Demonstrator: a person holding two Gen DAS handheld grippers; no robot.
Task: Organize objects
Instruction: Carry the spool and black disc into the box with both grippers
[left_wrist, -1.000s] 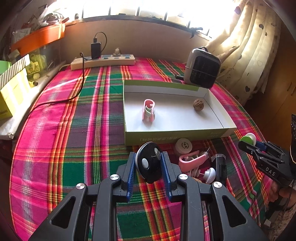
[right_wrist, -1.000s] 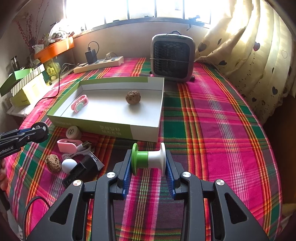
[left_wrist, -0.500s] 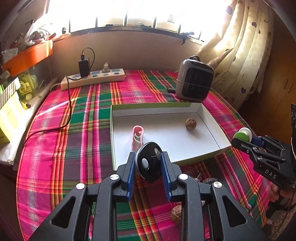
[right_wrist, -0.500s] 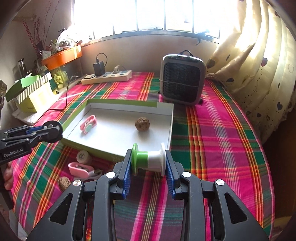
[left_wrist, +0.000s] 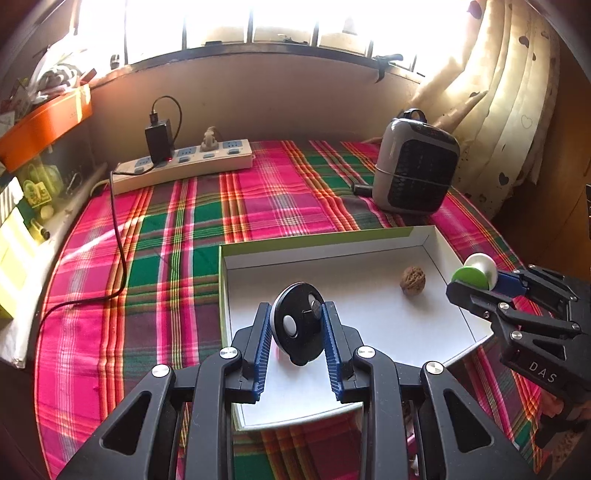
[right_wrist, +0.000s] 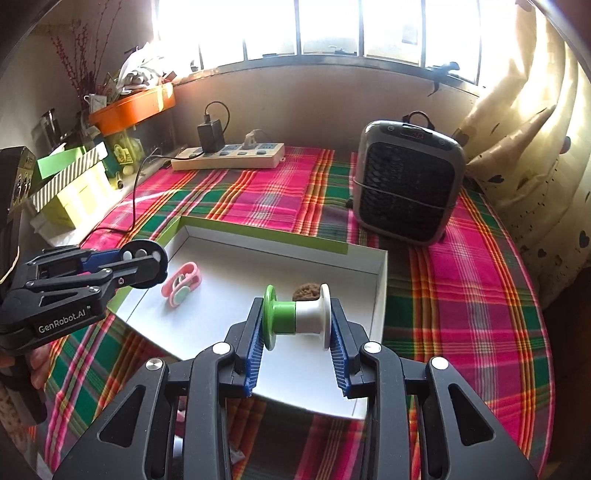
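Note:
My left gripper (left_wrist: 297, 325) is shut on a black disc with a white button (left_wrist: 295, 328) and hangs over the near left part of a shallow white box with green sides (left_wrist: 314, 240). My right gripper (right_wrist: 297, 321) is shut on a green-and-white spool (right_wrist: 295, 317) above the box's near right part (right_wrist: 380, 280). Inside the box lie a walnut (left_wrist: 413, 280) and a pink clip (right_wrist: 181, 288); in the right wrist view the walnut (right_wrist: 306, 291) peeks out behind the spool. Each gripper shows in the other's view: the right one (left_wrist: 476, 280), the left one (right_wrist: 144, 264).
A grey fan heater (right_wrist: 406, 184) stands behind the box on the plaid cloth (left_wrist: 166, 258). A power strip (left_wrist: 184, 166) with a black charger and trailing cable (left_wrist: 118, 236) lies at the back left. Boxes and an orange tray (right_wrist: 133, 105) crowd the left ledge. A curtain (right_wrist: 535, 147) hangs right.
Both grippers have moved forward and a little up, from in front of the box to over it, still holding the disc and the spool. The loose items near the front edge have dropped out of view.

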